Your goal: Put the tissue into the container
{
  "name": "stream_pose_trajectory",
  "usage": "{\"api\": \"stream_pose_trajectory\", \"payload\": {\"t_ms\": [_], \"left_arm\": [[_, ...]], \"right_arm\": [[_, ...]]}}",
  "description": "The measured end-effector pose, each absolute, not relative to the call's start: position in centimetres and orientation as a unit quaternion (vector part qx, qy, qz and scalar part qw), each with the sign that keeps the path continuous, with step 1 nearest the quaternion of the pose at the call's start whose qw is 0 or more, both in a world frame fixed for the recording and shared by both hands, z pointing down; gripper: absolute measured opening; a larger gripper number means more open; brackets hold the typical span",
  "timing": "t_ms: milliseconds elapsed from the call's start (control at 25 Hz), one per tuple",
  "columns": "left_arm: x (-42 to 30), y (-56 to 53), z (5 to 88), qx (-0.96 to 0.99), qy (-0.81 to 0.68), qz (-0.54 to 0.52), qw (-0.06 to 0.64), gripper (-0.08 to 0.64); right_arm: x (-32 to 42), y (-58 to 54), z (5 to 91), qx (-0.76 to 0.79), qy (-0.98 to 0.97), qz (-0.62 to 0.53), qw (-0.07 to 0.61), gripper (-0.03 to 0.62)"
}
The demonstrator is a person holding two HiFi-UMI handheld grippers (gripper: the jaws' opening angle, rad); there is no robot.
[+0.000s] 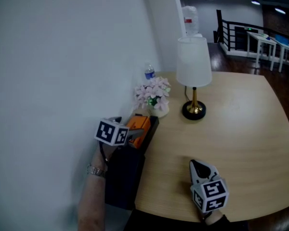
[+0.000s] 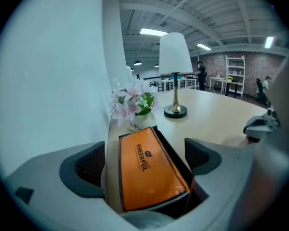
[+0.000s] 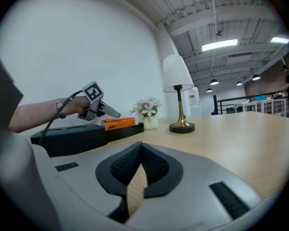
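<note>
The orange tissue pack [image 2: 149, 170] appeared light, soft and crushable; its long sides suited a gentle hold. The left hand-held gripper [image 2: 144, 150] straddled it, open; the right hand-held gripper [image 3: 140, 150] was closed, empty.

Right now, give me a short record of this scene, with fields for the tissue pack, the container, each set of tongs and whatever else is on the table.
tissue pack: orange tissue pack, lying tilted in the black container
container: long, at the table edge beside the wall
left tongs: left tongs open, one jaw on each side of the pack, not pressing it
right tongs: right tongs shut, nothing held, low over the table
other things: lamp, pot of flowers, water bottle
task state: pack already in the container; left tongs not yet drawn away
</note>
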State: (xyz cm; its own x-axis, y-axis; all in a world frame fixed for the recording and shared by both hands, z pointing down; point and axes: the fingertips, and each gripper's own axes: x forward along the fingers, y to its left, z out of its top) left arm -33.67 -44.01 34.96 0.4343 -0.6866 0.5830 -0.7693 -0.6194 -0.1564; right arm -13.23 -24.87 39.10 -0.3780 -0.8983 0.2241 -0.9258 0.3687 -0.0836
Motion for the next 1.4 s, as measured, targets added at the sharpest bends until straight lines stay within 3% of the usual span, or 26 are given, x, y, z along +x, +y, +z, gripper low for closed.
{"api": "stream_pose_trajectory", "payload": {"t_ms": [120,280,320,400,640,960,1120,1400], "left_arm": [[-31.6,-40.8,30.9,0.857,-0.441,0.265,0.036,0.503],[-26.5,-34.6,27.4,0.877,-0.439,0.196,0.013,0.407],[-25.1,-33.1,27.7,0.88,-0.436,0.19,0.013,0.396],[-22.6,-30.5,29.2,0.884,-0.434,0.173,0.029,0.28],[-16.5,-26.0,35.4,0.889,-0.433,0.097,0.116,0.173],[-5.4,-22.0,39.7,0.901,-0.405,0.103,0.114,0.003],[-1.8,-21.1,40.8,0.909,-0.392,0.114,0.089,0.003],[-1.6,-20.7,40.2,0.911,-0.391,0.103,0.082,0.003]], "right_arm": [[-13.2,-24.9,39.1,0.554,-0.824,0.098,0.07,0.0],[-13.2,-24.8,39.2,0.556,-0.822,0.099,0.068,0.0],[-13.1,-24.8,39.2,0.558,-0.821,0.099,0.068,0.0],[-12.7,-24.8,39.2,0.569,-0.813,0.101,0.067,0.0],[-9.1,-23.6,39.6,0.596,-0.79,0.124,0.07,0.0],[2.4,-19.6,40.1,0.652,-0.744,0.128,0.067,0.0],[6.4,-18.5,40.3,0.671,-0.727,0.129,0.063,0.0],[7.5,-17.7,39.9,0.668,-0.731,0.126,0.06,0.0]]}}
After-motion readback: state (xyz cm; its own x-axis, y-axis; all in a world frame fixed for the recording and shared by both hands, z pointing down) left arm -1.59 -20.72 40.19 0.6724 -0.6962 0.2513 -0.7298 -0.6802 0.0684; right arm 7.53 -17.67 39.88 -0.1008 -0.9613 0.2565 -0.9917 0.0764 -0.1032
